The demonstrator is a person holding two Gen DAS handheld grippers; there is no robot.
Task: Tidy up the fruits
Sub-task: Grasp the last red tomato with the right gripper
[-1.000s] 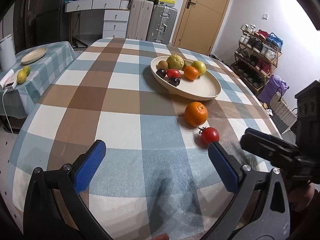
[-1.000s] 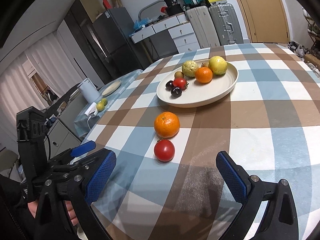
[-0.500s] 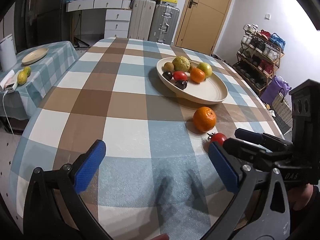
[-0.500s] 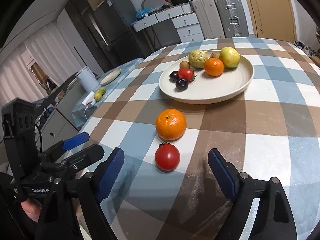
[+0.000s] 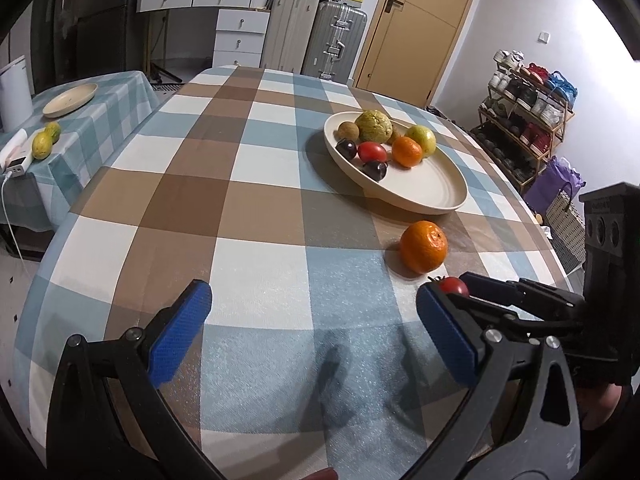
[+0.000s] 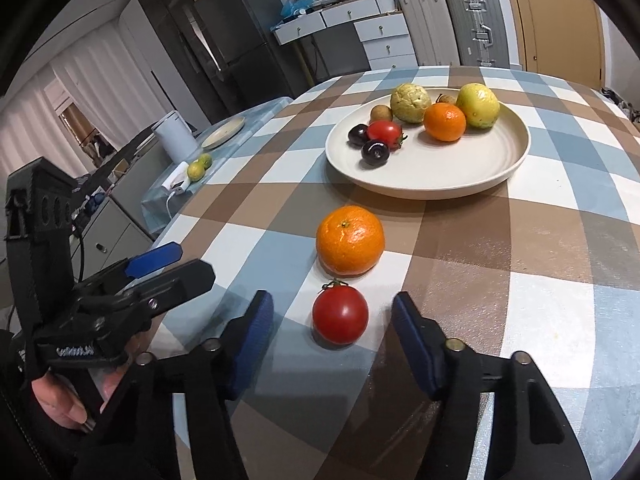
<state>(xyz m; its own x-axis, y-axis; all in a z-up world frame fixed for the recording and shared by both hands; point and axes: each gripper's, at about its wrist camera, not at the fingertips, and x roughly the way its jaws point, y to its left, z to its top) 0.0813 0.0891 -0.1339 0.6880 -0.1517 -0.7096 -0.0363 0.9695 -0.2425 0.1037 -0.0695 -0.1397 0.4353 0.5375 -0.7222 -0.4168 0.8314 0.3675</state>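
Two fruits remain on the desk (image 6: 560, 320): a tomato (image 6: 340, 314) between the closing right claw's (image 6: 332, 334) pads, not yet touched, and a mandarin (image 6: 350, 240) just beyond. Several already sit on the plate (image 6: 500, 172) farther ahead. Left claw (image 5: 312, 332) hangs wide, empty.

Both wrist views look steeply down, close over the table (image 5: 260, 272) — sharing its plate (image 6: 516, 160) (fisheye).

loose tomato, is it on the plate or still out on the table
Out: the tomato sits on the tablecloth short of the plate, between the closing right gripper's pads, untouched.
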